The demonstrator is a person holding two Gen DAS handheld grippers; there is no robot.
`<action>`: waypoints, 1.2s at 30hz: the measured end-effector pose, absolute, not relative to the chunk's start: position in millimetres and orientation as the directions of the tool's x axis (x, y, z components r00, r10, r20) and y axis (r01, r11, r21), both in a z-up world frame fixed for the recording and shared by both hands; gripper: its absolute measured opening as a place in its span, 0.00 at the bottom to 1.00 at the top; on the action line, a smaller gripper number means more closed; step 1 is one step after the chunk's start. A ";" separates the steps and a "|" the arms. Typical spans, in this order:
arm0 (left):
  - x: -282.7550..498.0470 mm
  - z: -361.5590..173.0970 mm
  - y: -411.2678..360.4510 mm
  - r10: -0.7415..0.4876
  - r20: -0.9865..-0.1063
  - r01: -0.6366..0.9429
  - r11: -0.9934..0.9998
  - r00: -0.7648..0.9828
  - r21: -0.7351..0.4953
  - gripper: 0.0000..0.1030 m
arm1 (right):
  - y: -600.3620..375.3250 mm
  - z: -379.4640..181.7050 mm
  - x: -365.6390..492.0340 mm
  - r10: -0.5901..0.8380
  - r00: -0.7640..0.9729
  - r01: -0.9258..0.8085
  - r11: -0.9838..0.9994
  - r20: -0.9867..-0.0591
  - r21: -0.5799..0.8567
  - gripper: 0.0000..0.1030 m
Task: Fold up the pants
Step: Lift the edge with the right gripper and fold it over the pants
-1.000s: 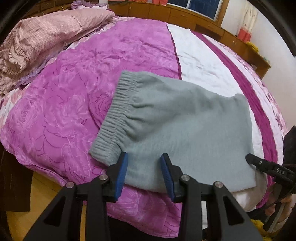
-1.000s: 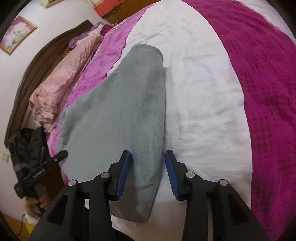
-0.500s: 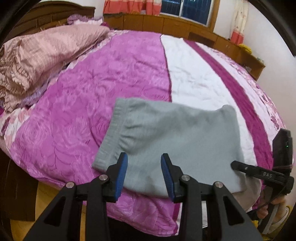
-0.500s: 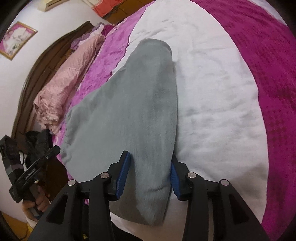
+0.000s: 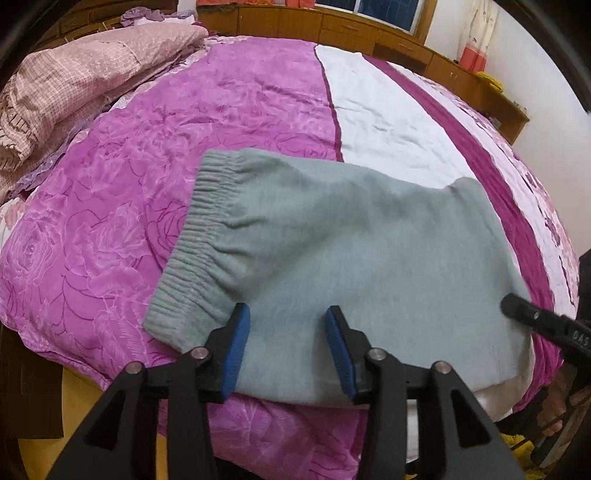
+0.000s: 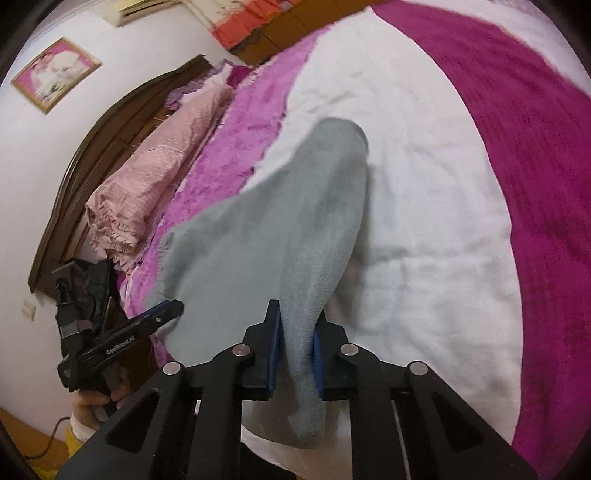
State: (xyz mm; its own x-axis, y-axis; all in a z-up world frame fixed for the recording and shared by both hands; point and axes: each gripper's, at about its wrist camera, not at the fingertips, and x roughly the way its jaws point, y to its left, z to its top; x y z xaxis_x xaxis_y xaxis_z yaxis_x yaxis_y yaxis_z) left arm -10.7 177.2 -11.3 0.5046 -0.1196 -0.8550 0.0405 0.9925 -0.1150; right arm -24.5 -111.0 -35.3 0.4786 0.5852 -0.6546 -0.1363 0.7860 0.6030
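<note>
Grey folded pants (image 5: 351, 251) lie on the bed near its front edge, ribbed waistband (image 5: 201, 236) at the left. My left gripper (image 5: 286, 350) is open, its blue pads either side of the near hem just right of the waistband, not pinching it. In the right wrist view the pants (image 6: 280, 221) stretch away from me. My right gripper (image 6: 295, 354) is shut on the near folded edge and lifts it slightly. The right gripper also shows in the left wrist view (image 5: 539, 325) at the pants' right end, and the left gripper shows in the right wrist view (image 6: 155, 321).
The bed has a magenta, white and purple cover (image 5: 140, 155). A pink checked quilt (image 5: 81, 81) is piled at the head end on the left. A wooden headboard (image 6: 96, 155) and wooden cabinets (image 5: 388, 33) border the bed. The bed edge and wooden floor (image 5: 74, 413) are just below my left gripper.
My right gripper has closed on the pants' near edge and raised it. My left gripper dipped back toward the near hem and stays open.
</note>
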 end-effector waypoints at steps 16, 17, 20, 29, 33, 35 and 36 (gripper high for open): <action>-14.7 16.6 194.9 -0.094 -0.837 0.009 0.994 0.539 -0.106 0.46 | -64.9 48.9 -17.1 0.682 0.484 -0.384 0.728 -0.548 0.567 0.05; -14.0 17.9 198.6 -0.096 -0.836 0.001 0.994 0.540 -0.113 0.46 | -60.0 53.3 -14.7 0.690 0.481 -0.398 0.721 -0.541 0.567 0.05; -12.0 21.6 209.4 -0.108 -0.836 -0.013 0.991 0.538 -0.137 0.46 | -46.5 63.0 -9.1 0.707 0.473 -0.428 0.706 -0.526 0.564 0.05; -2.8 35.7 235.8 -0.041 -0.831 -0.053 0.995 0.554 -0.085 0.46 | -4.7 79.4 5.8 0.742 0.443 -0.487 0.670 -0.503 0.560 0.05; -1.1 38.1 247.1 -0.017 -0.829 -0.074 0.995 0.559 -0.070 0.46 | 15.9 81.7 12.0 0.754 0.421 -0.502 0.657 -0.504 0.563 0.05; -1.0 36.9 253.0 -0.012 -0.832 -0.085 0.994 0.555 -0.071 0.46 | 26.4 82.4 14.5 0.761 0.407 -0.513 0.648 -0.506 0.562 0.05; -1.0 35.8 254.8 -0.011 -0.834 -0.088 0.994 0.552 -0.071 0.46 | 31.9 81.8 16.1 0.763 0.399 -0.517 0.646 -0.509 0.562 0.05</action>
State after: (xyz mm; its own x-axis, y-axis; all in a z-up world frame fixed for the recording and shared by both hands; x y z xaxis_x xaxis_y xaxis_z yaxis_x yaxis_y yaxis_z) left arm -1.0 254.8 35.8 0.5522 -0.0111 -0.8336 -0.0880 0.9936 -0.0715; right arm 16.1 31.9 81.8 0.3988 0.7627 -0.5092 -0.5175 0.6456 0.5616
